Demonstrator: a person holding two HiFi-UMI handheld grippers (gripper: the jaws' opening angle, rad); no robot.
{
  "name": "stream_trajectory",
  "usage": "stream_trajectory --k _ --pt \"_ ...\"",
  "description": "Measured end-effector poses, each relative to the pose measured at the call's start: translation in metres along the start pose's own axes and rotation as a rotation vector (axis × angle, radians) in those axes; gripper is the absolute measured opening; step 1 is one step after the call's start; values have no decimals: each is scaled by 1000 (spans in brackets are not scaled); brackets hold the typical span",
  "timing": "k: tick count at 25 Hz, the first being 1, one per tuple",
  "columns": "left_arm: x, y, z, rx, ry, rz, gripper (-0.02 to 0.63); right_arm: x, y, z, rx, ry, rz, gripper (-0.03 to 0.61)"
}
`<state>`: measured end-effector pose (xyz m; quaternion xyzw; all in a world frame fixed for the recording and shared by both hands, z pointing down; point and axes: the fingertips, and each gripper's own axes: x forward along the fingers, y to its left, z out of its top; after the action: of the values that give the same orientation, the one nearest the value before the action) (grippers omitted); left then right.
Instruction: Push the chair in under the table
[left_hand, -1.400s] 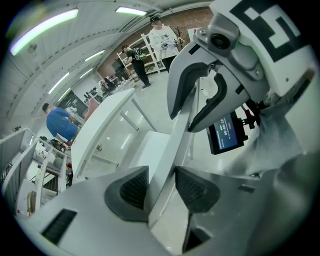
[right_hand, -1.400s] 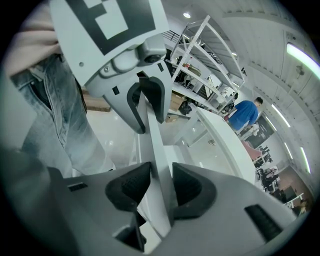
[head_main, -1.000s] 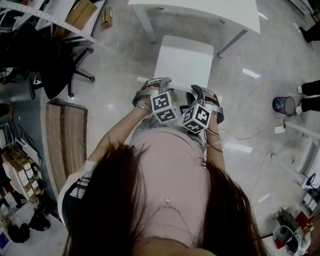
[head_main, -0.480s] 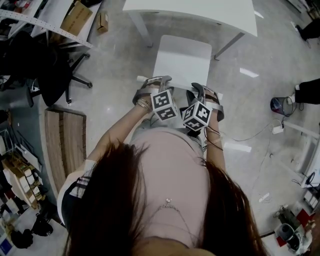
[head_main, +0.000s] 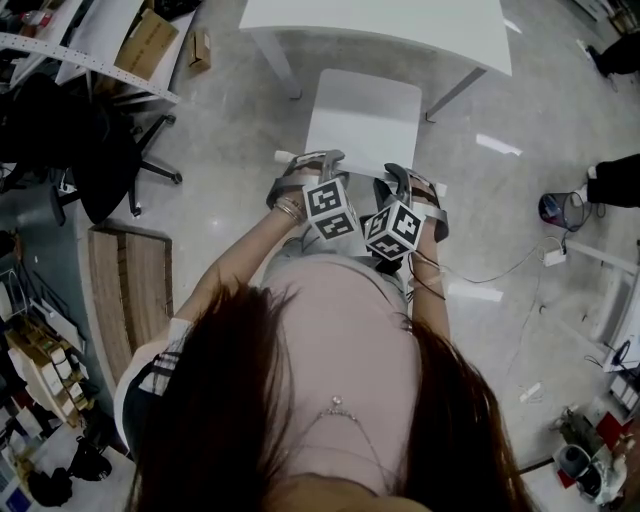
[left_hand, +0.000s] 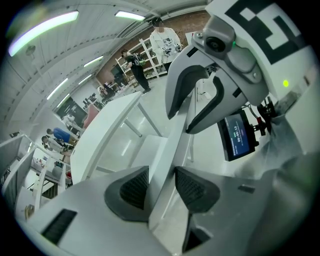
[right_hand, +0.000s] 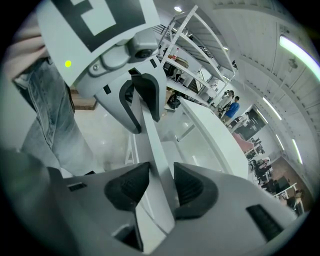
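The head view took in the table (head_main: 400, 25) beyond the jaws and the chair (head_main: 365, 115) seat near its edge. The gripper views showed what it hid: left gripper (left_hand: 161, 187) and right gripper (right_hand: 160, 185) jaws narrow, each clamped on the chair's back.

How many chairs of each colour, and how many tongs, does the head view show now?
white chair: 1
black office chair: 1
tongs: 2, the left tongs and the right tongs, both clamped on the white chair's backrest
Total: 4
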<state>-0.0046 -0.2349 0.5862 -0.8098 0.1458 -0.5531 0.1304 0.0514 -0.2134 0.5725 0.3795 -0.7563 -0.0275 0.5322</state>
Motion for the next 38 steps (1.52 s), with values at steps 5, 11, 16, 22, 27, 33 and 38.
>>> stream_trajectory --k 5,11,16,22,27,33,38 --pt "11 14 7 12 -10 -1 166 11 -17 -3 6 15 -5 156" --pt "22 32 13 12 -19 -7 166 23 -36 -1 14 24 -7 158" --pt "23 36 16 20 -30 -2 166 24 -41 -1 33 27 -18 160" --pt "32 47 26 32 -43 6 166 30 -57 -7 62 24 -30 166" --pt "39 55 34 33 -52 9 165 36 -70 -11 83 16 -27 169" --pt "46 67 41 26 -59 16 166 42 -83 -12 97 3 -22 172" --pt "49 74 43 26 -64 21 166 44 -90 -11 105 -7 -21 172"
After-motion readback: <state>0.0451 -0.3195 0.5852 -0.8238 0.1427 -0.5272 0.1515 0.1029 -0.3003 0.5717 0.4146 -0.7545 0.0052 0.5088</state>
